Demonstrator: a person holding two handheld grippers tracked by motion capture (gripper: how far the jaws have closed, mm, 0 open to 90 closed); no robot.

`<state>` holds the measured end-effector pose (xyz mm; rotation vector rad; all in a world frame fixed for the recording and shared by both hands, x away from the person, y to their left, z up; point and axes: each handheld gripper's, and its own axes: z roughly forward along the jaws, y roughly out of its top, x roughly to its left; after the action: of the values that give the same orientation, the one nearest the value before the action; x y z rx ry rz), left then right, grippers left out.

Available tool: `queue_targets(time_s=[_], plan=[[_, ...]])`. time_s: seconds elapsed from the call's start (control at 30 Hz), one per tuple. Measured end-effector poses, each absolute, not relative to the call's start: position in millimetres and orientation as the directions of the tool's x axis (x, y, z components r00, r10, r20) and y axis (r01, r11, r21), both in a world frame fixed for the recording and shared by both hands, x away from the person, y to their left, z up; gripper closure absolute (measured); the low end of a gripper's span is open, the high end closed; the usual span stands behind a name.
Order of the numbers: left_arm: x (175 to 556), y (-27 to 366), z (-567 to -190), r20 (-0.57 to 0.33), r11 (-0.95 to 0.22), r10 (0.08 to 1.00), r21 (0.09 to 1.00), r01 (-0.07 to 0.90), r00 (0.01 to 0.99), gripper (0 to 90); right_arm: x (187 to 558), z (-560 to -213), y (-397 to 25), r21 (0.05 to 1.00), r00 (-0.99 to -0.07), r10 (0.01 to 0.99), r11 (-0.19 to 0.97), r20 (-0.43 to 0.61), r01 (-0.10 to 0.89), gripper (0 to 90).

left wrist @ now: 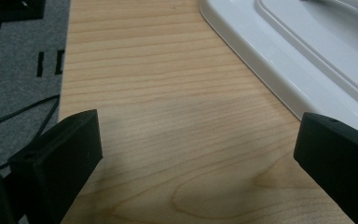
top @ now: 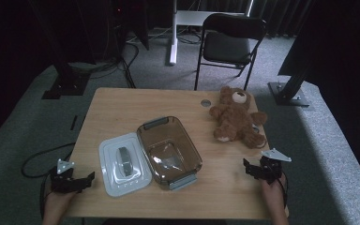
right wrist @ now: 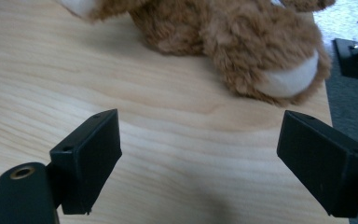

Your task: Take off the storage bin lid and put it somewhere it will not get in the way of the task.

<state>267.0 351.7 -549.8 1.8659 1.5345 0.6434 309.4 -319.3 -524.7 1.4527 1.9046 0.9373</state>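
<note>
1. Wood-grain table [top: 122, 105] carries everything here, and going from its left edge the first thing is the left gripper [top: 78, 180], held low at the near left corner with its fingers [left wrist: 60, 158] spread wide and nothing between them.
2. Just right of that gripper lies a white lid [top: 122, 164], flat on the table with its grey handle up; in the left gripper view its rim [left wrist: 270, 60] sits just ahead of the right finger, so it is probably parked there to leave the box mouth free.
3. Touching the lid's right edge stands a clear brownish container [top: 169, 151], open at the top, with grey latches at its far and near ends. Something pale glints on its floor, perhaps only a reflection; the high view is too dim to say.
4. Further right, well apart from the container, a brown teddy bear [top: 236, 116] lies on the table near the far right corner, its feet toward the person.
5. At the near right edge, the right gripper [top: 258, 169] points toward the bear with its fingers [right wrist: 86, 158] wide apart, gripping nothing; in the right gripper view the bear's pale-soled foot [right wrist: 286, 77] lies just beyond them.
6. Judging by this layout, the bear is meant for the open container, and the right gripper is lined up to take it first.
</note>
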Motion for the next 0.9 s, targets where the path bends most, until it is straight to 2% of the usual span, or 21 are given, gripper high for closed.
queue_targets(time_s=[0.27,0.67,0.9], plan=[[271.8,338.4,-556.6,0.015,-0.171,0.974,0.703,0.691,0.226,1.9,323.2,-507.3,-317.5,0.823,-0.257,0.966,0.139,0.009,0.551,12.8],[272.4,333.7,-556.8,0.018,-0.153,0.98,0.702,0.695,0.198,1.9,362.7,-477.5,-310.0,0.841,-0.219,0.97,0.029,0.107,0.54,11.8],[272.4,333.7,-556.8,0.018,-0.153,0.98,0.702,0.695,0.198,1.8,376.7,-466.7,-304.2,0.841,-0.206,0.975,0.038,0.088,0.54,11.8]])
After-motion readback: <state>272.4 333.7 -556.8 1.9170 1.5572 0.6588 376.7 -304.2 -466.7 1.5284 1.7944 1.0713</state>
